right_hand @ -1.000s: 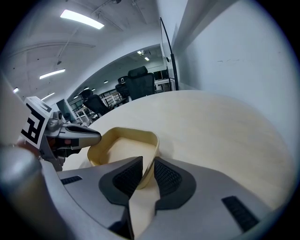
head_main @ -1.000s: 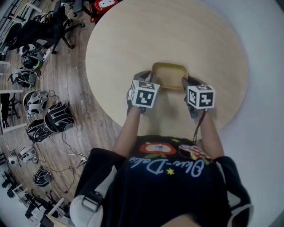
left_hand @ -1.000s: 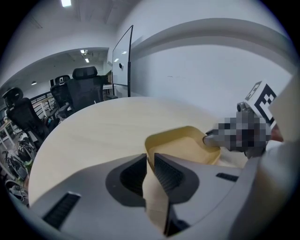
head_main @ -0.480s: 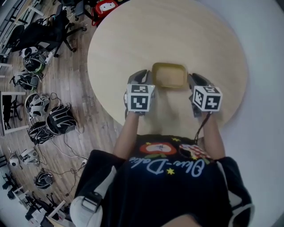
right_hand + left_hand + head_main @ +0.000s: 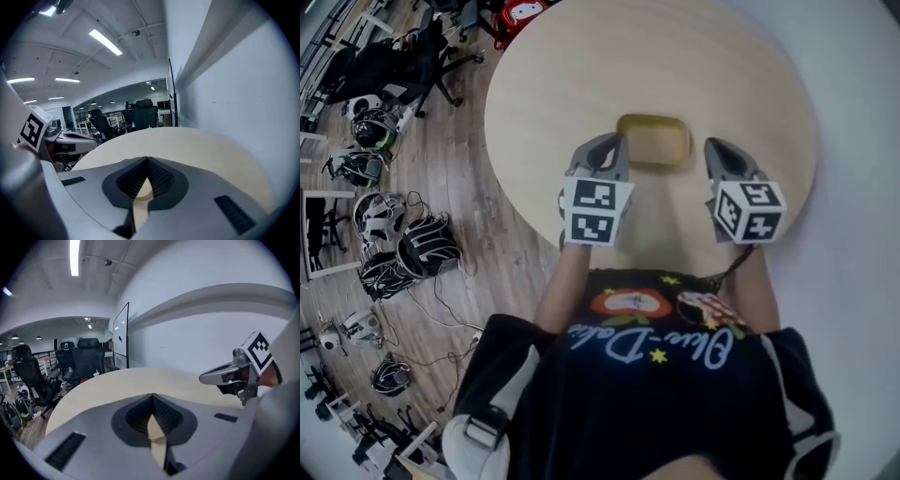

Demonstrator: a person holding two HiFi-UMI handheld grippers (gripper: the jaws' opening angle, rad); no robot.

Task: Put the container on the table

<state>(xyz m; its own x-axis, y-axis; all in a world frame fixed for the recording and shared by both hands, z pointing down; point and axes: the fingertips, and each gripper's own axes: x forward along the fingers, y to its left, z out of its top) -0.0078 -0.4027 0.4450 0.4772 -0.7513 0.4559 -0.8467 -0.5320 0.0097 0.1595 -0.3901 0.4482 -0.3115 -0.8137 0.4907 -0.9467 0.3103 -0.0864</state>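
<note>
1 container [image 5: 653,141]; 1 round table [image 5: 581,75]; 2 grippers, i.e. left gripper [image 5: 612,142] & right gripper [image 5: 717,147]; 2 marker cubes, 1 per gripper [image 5: 596,212] [image 5: 748,211]; 1 person [image 5: 656,394]; 1 glass panel [image 5: 121,336]; approx. 7 helmets [image 5: 422,248] on the floor, exact no. unclear; min. 3 office chairs [image 5: 89,366].

We record black swivel office chairs [image 5: 389,61] and rounded black-and-white headgear [image 5: 422,248] with cables on the wood-plank floor [image 5: 459,169].

The round table [image 5: 544,84] (pale wood) bears a yellow container [image 5: 654,141].
</note>
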